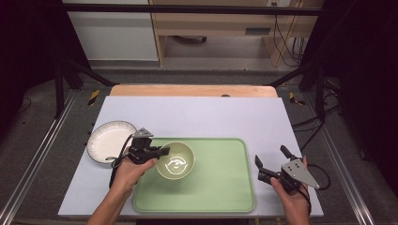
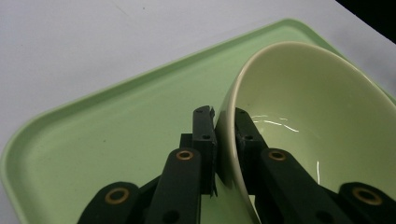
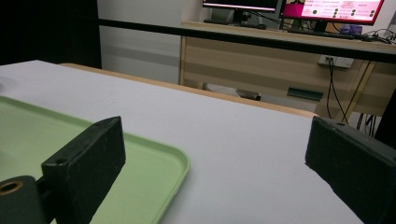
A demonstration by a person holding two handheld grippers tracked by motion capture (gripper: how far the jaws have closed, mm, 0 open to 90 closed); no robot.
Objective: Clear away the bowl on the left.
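A pale cream bowl (image 1: 176, 160) sits on the left part of a light green tray (image 1: 220, 183). My left gripper (image 1: 162, 152) is shut on the bowl's left rim. In the left gripper view the bowl (image 2: 317, 116) has its rim clamped, with one jaw inside and the other outside, at my left gripper (image 2: 225, 122), above the tray (image 2: 116, 135). My right gripper (image 1: 271, 157) stands open just off the tray's right edge, with nothing between its jaws. In the right gripper view the gripper (image 3: 224, 154) spans the tray's corner (image 3: 159, 172) and bare tabletop.
A white plate (image 1: 110, 140) lies on the white table cover (image 1: 197, 112) to the left of the tray. Black frame posts stand at both sides. A wooden desk (image 3: 261, 51) with monitors stands beyond the table's far edge.
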